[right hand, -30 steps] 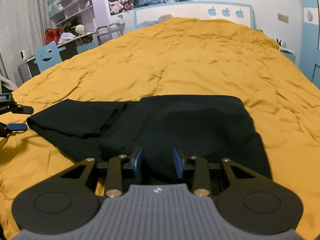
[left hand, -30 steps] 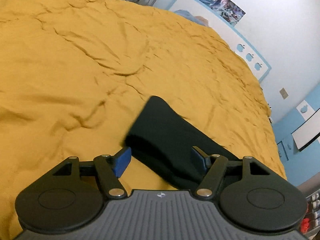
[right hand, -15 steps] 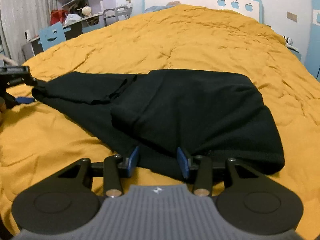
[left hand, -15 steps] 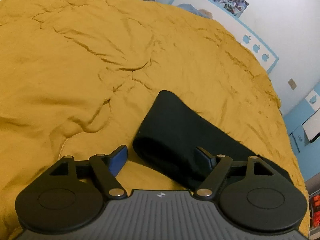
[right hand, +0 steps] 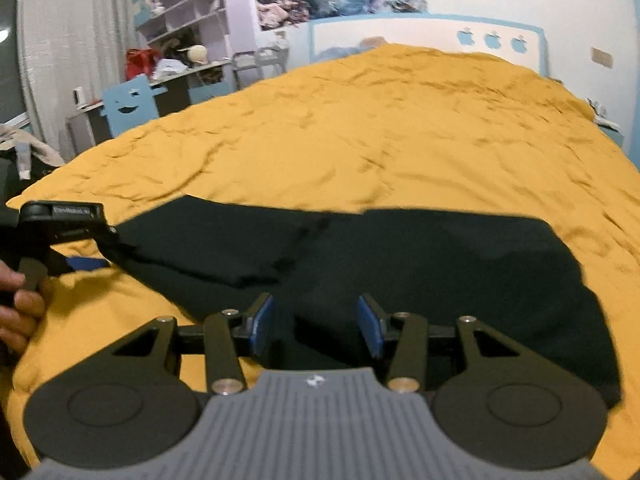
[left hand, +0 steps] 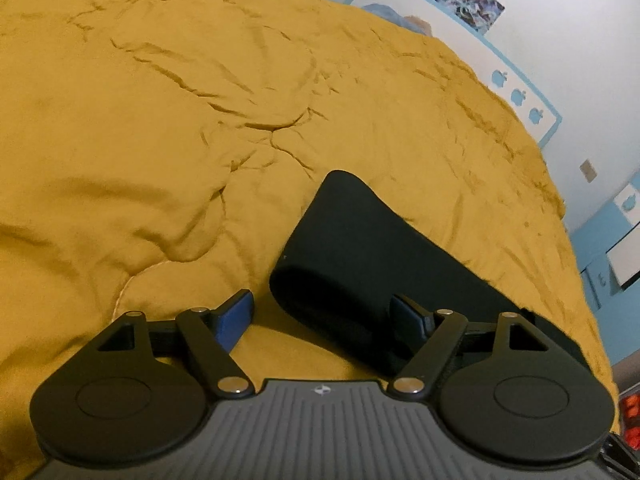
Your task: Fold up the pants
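The left tool hides the pants' near edge.

Left gripper: grey ribbed housing bearing a small white emblem, two black round-lobed plates, black link arms on silver rivets, blue pads on the fingertips. Right gripper: identical build. Hand bare; no sleeve in view.
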### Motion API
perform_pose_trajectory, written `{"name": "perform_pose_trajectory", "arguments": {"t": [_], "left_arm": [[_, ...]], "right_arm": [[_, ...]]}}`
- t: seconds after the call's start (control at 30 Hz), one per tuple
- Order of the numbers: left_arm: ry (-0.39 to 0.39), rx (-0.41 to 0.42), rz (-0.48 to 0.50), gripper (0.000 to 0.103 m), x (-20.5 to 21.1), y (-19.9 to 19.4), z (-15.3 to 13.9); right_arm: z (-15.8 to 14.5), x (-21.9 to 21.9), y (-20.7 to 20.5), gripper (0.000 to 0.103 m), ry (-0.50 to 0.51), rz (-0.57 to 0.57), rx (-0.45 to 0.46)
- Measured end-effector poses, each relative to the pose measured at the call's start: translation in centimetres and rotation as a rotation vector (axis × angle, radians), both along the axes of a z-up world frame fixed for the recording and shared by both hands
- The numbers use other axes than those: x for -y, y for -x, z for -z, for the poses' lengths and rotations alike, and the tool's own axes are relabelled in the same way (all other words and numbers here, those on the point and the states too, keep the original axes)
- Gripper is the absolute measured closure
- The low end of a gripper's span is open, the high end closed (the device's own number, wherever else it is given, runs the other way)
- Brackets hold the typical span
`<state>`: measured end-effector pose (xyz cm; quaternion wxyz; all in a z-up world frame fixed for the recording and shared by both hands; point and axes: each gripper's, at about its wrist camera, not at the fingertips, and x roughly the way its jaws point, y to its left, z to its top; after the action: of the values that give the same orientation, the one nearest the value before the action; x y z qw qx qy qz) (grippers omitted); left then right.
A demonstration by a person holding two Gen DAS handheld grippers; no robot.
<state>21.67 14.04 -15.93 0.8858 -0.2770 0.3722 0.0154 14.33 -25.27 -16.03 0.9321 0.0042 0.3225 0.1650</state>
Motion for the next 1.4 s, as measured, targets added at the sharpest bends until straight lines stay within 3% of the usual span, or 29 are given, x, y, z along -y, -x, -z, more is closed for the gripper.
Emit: {"name": "perform_pose_trajectory", "arguments": {"t": [0.23, 0.43, 0.5, 0.57, 0.6, 0.63, 0.87, 1.1, 1.3, 1.4], "left_arm": [[0.126, -0.004, -0.085, 0.005, -1.0, -1.5, 0.4], [0.252, 0.032, -0.184, 0.006, -1.6, -2.4, 1.0], [0.27, 0.042, -0.2, 0.019, -1.7, -2.5, 1.1], [0.301, 0.044, -0.216, 0.073, -1.8, -2.5, 1.3], [0.316, 0.039, -0.216, 0.083, -1.8, -2.6, 1.5], [0.332, 0.041, -0.21, 0.088, -1.7, -2.7, 1.6], [0.318, 0.056, -0.223, 0.09, -1.1, -2.8, 1.2], [0.305, 0.111, -0.187, 0.091, -0.3, -3.0, -1.1], [0.218, 0.191, -0.107, 0.091, 3.1, -3.7, -4.8], [0.164, 0.224, -0.059, 0.091, 5.5, -3.9, -6.4]], "right_arm": [[1.8, -3.3, -1.7, 0.057, 0.03, -0.054, -0.007], [4.9, -4.6, -3.1, 0.056, 0.114, -0.077, -0.108], [5.0, -4.8, -3.0, 0.055, 0.126, -0.078, -0.105], [5.0, -4.3, -2.9, 0.055, 0.107, -0.077, -0.104], [5.0, -4.1, -2.9, 0.055, 0.095, -0.076, -0.102], [5.0, -3.9, -2.8, 0.055, 0.084, -0.075, -0.101], [4.6, -3.5, -2.7, 0.055, 0.068, -0.078, -0.088], [2.2, -1.5, -1.9, 0.055, -0.064, -0.056, -0.043], [-0.4, 1.5, -0.2, 0.055, -0.162, -0.003, 0.017], [-1.3, 3.1, 0.6, 0.055, -0.117, 0.061, 0.043]]}}
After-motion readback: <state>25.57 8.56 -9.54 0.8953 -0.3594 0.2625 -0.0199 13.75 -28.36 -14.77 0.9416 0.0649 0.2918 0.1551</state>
